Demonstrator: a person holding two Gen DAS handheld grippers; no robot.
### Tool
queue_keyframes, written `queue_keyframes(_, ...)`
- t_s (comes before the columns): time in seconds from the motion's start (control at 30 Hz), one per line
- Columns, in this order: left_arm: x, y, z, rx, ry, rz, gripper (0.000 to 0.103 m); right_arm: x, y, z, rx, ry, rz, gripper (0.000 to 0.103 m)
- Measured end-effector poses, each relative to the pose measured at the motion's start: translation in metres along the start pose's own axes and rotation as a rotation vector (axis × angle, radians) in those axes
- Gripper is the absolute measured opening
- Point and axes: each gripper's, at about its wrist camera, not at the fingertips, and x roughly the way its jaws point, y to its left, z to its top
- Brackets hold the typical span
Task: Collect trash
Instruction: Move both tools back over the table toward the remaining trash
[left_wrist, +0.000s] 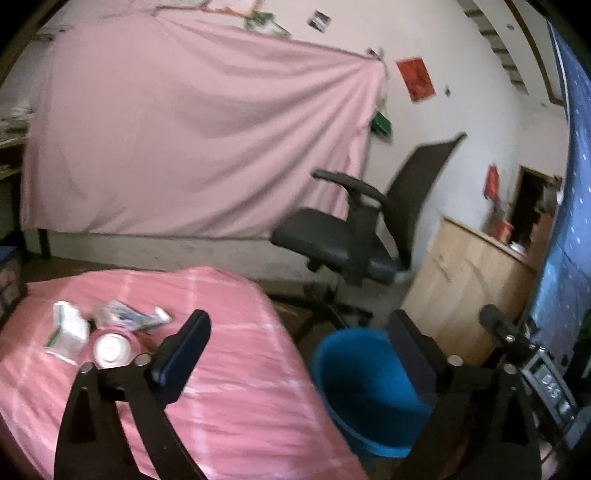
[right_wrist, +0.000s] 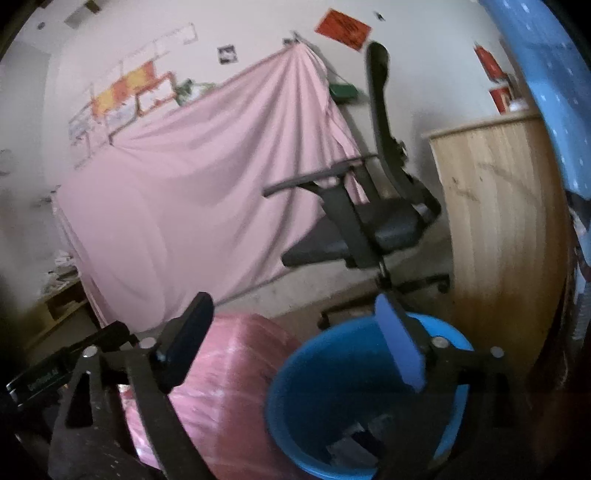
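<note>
Blue bucket (right_wrist: 295, 369) upright, mouth up — both hand-held grippers spread, empty.

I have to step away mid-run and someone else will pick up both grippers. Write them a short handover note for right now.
Left gripper: open, empty, held over the table edge between the trash and the bucket.
Right gripper: open, empty, above the bucket rim.
Things: crumpled wrappers, a white packet and a small white-lidded cup lie together on the pink table. The blue bucket stands on the floor beside the table.
Done: some scraps already lie in the bucket bottom.
Left: pick up the wrappers, packet and cup and drop them in the bucket.
</note>
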Motion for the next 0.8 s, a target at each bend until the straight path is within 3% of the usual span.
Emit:
queue_keyframes(0.5,-0.053,0.071,0.000,-0.007,-0.144,0.192,0.101,-0.005,0.092,-0.012,-0.243,-0.124,0.117,0.103)
queue_keyframes(0.8,-0.075,0.118,-0.015,0.013,-0.170,0.255,0.101,0.003,0.135,-0.029,-0.348,-0.116,0.153,0.103)
